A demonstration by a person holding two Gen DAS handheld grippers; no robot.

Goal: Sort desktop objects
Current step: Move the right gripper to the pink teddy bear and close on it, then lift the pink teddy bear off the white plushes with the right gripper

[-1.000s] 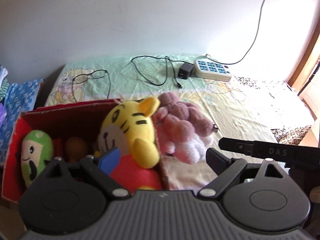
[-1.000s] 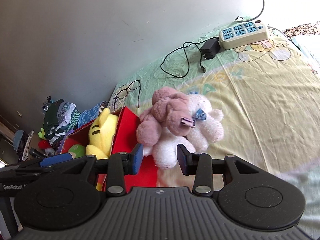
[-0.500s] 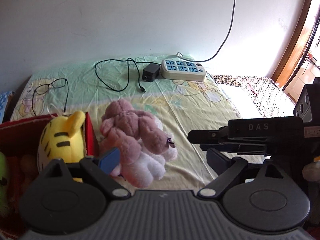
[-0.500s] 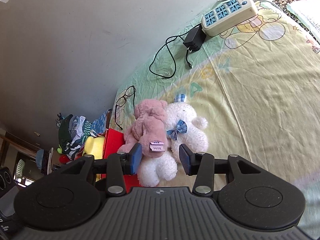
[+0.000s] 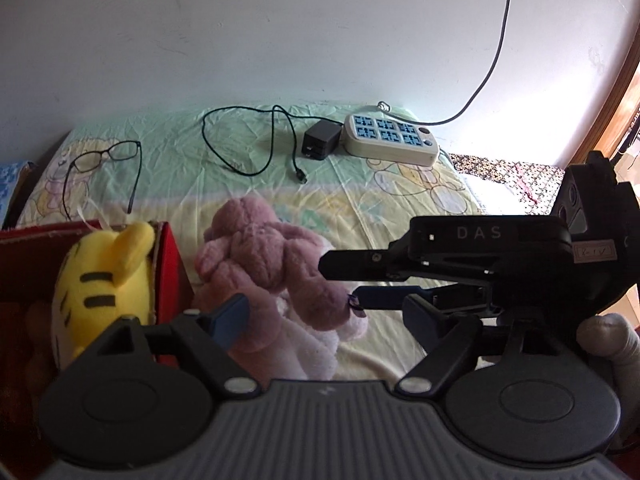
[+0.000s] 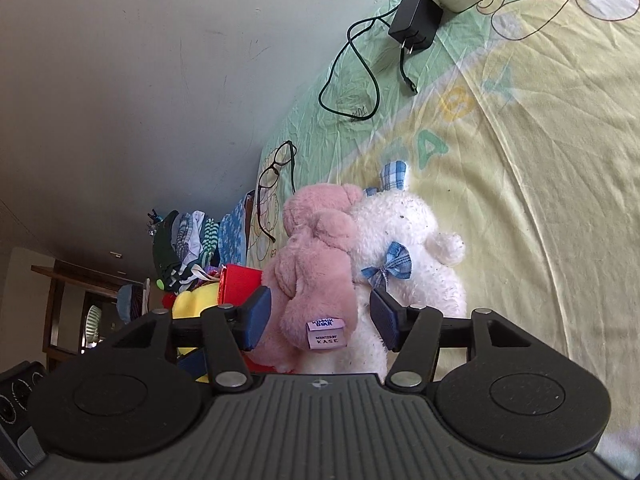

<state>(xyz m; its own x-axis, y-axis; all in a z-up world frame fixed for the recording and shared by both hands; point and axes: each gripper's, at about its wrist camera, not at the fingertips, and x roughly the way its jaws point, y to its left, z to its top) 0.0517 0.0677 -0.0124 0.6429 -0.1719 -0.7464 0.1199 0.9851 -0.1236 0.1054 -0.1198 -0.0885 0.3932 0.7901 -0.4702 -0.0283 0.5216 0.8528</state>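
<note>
A pink plush bear lies on a white plush bear with a blue checked bow, on the bed sheet beside a red box. A yellow tiger plush sits in the box. My right gripper is open, its pads on either side of the pink bear's lower end with the label. My left gripper is open and empty, close over the pink bear. The right gripper also shows in the left wrist view, reaching in from the right.
Glasses lie at the back left of the sheet. A black charger with its cable and a white power strip lie near the wall. Folded clothes are stacked beyond the box.
Both grippers moved closer to the two bears. The right gripper's pads now straddle the pink bear's lower end. The left view swung right, away from the box.
</note>
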